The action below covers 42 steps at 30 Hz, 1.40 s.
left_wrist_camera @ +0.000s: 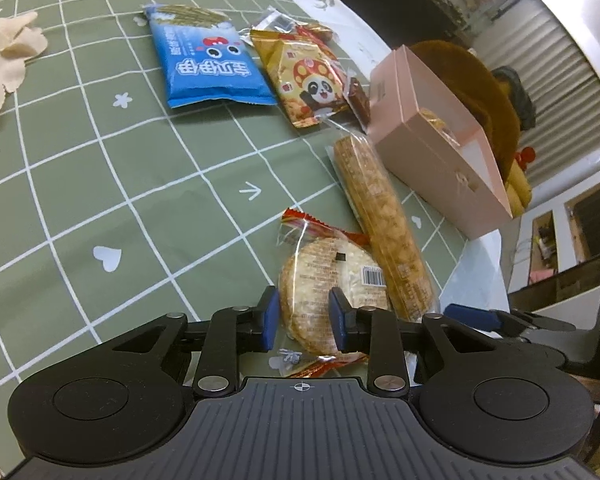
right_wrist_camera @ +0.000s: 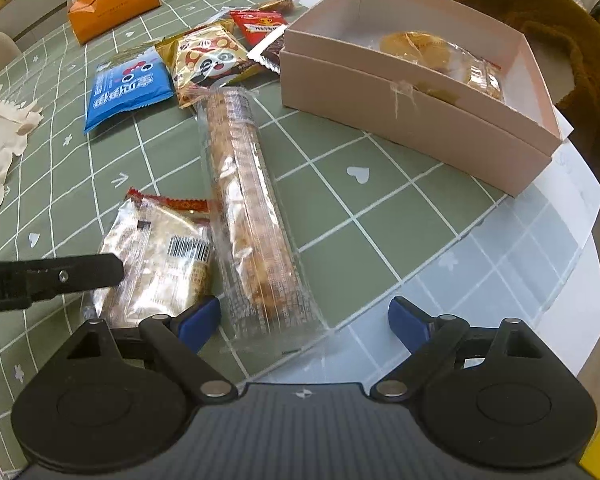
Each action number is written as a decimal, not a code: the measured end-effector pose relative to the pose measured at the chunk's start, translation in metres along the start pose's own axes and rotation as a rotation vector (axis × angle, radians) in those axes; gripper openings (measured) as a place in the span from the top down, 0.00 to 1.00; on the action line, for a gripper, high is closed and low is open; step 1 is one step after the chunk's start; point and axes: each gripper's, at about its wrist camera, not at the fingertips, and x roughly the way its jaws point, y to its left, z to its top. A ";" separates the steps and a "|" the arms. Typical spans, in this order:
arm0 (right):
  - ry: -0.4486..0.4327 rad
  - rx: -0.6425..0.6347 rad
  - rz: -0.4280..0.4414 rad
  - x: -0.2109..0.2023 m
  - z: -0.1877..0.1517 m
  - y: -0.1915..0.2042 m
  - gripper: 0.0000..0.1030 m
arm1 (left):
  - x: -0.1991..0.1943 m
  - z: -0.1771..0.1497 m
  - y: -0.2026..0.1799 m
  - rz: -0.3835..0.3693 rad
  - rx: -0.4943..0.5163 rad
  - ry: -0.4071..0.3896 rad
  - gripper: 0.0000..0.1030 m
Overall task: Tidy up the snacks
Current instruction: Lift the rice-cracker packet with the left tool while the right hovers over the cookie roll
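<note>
**Sorting barely begun: one packet boxed, five or more on the counter**

Judging by how things lie, the snack sorting is in its early part. The open pale pink cardboard box (right_wrist_camera: pixel 416 120) at the far right edge of the counter (right_wrist_camera: pixel 380 208) already holds at least one clear-wrapped golden pastry packet (right_wrist_camera: pixel 428 54), lying against its far wall; the rest of the box floor looks bare.

Outside the box, the following remain on the green grid-patterned tablecloth:

- a round rice-cracker packet in clear wrap with red ends (left_wrist_camera: pixel 328 280), nearest the person
- a long clear-wrapped roll of brown biscuits (right_wrist_camera: pixel 252 216), touching the cracker packet's side and pointing toward the box
- a blue foil snack bag (right_wrist_camera: pixel 126 90) and a gold bag printed with a panda (right_wrist_camera: pixel 210 62), side by side farther off
- a small red sachet (right_wrist_camera: pixel 262 26) and a dark brown wrapped bar (right_wrist_camera: pixel 274 54) just beside the box's near corner

The left gripper (left_wrist_camera: pixel 304 320) has its jaws set narrow around the near part of the rice-cracker packet, the blue pads at or very near the wrapper; whether they truly pinch it I cannot tell, though a lift of this packet seems the step in hand. The right gripper (right_wrist_camera: pixel 304 320) hovers with jaws spread wide and empty above the near end of the biscuit roll.

An orange paper pouch (right_wrist_camera: pixel 112 4) and crumpled cream tissue (right_wrist_camera: pixel 4 128) sit at the far and left margins, apparently no part of the job.
</note>
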 end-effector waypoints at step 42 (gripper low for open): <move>-0.070 0.065 0.026 -0.003 -0.010 -0.012 0.13 | -0.018 0.008 -0.045 -0.074 0.101 -0.062 0.58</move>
